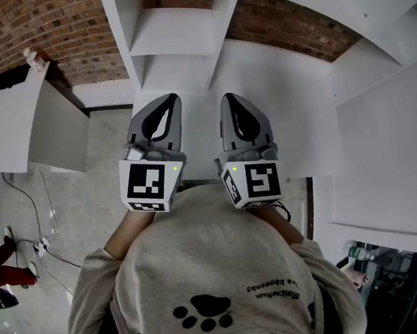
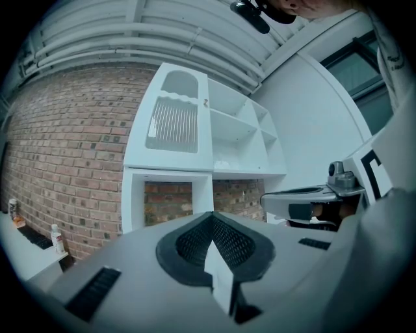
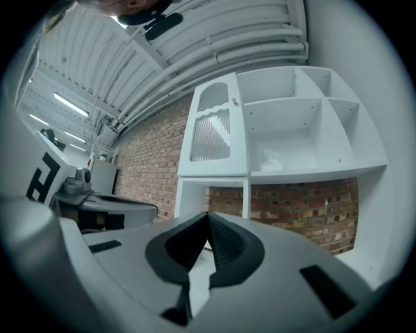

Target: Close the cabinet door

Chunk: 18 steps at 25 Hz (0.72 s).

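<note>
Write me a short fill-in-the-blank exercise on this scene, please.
The wall behind the cabinet is made of ____.
The left gripper and the right gripper both have their jaws ____.
The slatted door stands ____ of the open shelves.
The sweatshirt bears black ____ prints.
Missing words: brick; shut; left; paw.

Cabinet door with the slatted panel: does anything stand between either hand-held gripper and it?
Nothing visible does. The left hand-held gripper and right hand-held gripper are both shut and empty, and their views show only open air up to the slatted cabinet door, which sits higher than both.
</note>
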Available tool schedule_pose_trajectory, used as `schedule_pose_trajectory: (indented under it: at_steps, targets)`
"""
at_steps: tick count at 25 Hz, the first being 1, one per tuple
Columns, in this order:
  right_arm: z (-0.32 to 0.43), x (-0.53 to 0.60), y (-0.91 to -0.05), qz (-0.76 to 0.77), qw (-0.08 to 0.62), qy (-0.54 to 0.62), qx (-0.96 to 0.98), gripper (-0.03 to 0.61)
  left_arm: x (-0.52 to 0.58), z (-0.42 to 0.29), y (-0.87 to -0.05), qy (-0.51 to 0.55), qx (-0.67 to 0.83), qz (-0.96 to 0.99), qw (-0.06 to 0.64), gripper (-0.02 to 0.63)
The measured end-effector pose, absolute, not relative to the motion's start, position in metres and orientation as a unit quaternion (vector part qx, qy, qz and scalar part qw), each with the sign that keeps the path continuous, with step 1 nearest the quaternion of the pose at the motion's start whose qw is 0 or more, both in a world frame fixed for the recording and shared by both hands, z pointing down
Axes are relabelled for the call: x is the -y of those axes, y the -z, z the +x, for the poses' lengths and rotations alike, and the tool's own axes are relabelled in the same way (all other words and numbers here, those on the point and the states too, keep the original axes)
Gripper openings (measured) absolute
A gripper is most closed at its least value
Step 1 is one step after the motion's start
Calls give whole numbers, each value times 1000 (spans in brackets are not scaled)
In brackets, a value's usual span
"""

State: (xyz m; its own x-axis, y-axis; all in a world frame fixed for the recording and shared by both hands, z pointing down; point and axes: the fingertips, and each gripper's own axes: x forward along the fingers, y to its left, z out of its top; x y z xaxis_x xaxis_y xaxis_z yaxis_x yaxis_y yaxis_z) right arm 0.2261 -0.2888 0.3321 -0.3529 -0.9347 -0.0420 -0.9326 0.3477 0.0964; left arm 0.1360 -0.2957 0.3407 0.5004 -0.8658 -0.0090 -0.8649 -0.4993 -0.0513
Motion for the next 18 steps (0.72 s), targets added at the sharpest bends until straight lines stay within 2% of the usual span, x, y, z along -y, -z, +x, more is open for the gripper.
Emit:
schedule_pose_trajectory:
  at_steps: [18]
  targets:
    - [237,283,-333,560,7,52,827,9,289,151,-340,1,-497,-868,24,9]
